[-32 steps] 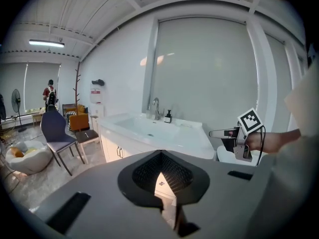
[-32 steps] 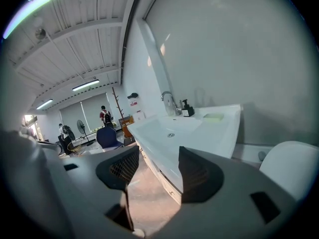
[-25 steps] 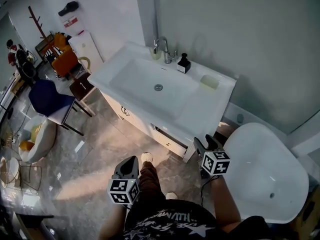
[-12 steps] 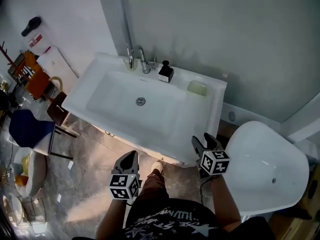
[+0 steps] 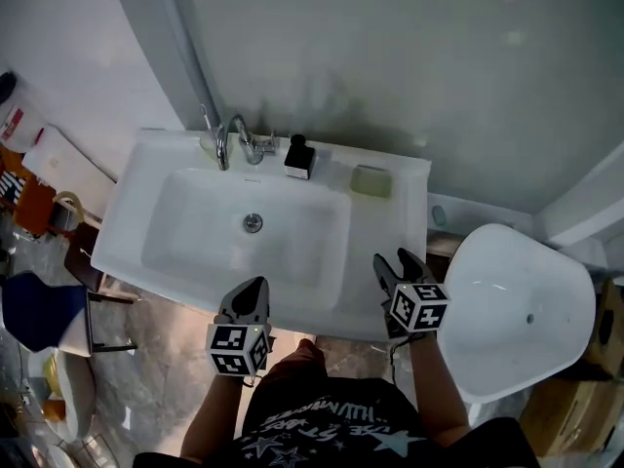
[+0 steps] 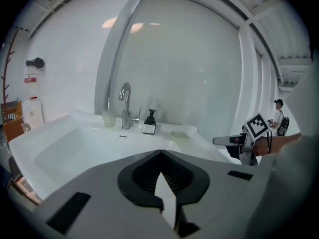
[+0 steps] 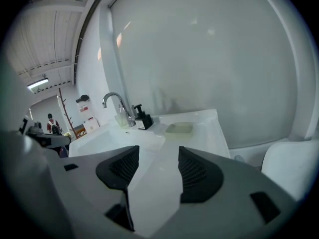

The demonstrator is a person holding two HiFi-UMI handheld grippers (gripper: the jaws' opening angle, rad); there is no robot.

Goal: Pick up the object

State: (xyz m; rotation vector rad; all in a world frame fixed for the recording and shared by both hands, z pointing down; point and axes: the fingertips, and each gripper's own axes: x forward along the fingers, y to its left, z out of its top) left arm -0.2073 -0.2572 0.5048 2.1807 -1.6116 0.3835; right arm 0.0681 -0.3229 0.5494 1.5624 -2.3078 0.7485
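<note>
Nearest, the left gripper [image 5: 255, 285] hung with its jaws closed on nothing and the right gripper [image 5: 395, 259] gaped empty, both at the front edge of the white ceramic washbasin [image 5: 132, 213]. This looked like the approach, with nothing grasped yet. The likely object, a pale green rectangular soap dish [image 5: 370, 180], sat on the back ledge near a black pump bottle [image 5: 299, 157]. The next move called for a forward reach. Only the right gripper view showed the dish lined up beyond its parted jaws.

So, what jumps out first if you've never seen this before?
A big white sink fills the middle, with a tap, black soap bottle and green soap dish along its back. The left gripper and right gripper, each bearing a marker cube, hover over its near edge; a white tub sits to the right.
</note>
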